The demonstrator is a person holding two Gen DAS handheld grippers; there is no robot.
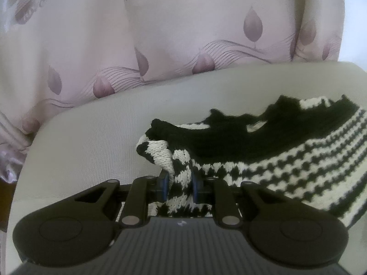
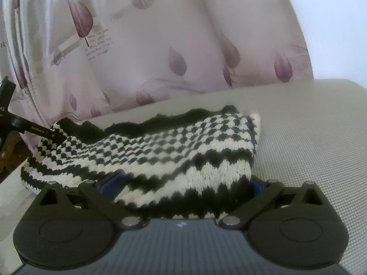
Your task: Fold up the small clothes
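Note:
A small black-and-white knitted garment (image 1: 286,160) lies on a beige cushioned surface (image 1: 91,142). My left gripper (image 1: 180,184) is shut on a bunched corner of the garment, with knit fabric pinched between its blue pads (image 1: 164,186). In the right wrist view the garment (image 2: 160,146) lies across the front of my right gripper (image 2: 183,183). Its jaws are wide open on either side of the garment's near edge, and the blue pads (image 2: 112,181) partly show. The left gripper's black arm (image 2: 34,129) touches the garment's far left corner.
A pink curtain (image 1: 183,34) with purple leaf prints and lettering hangs right behind the surface, also in the right wrist view (image 2: 160,45). The beige surface (image 2: 309,126) stretches to the right of the garment. Its rounded edge (image 1: 29,151) drops off at the left.

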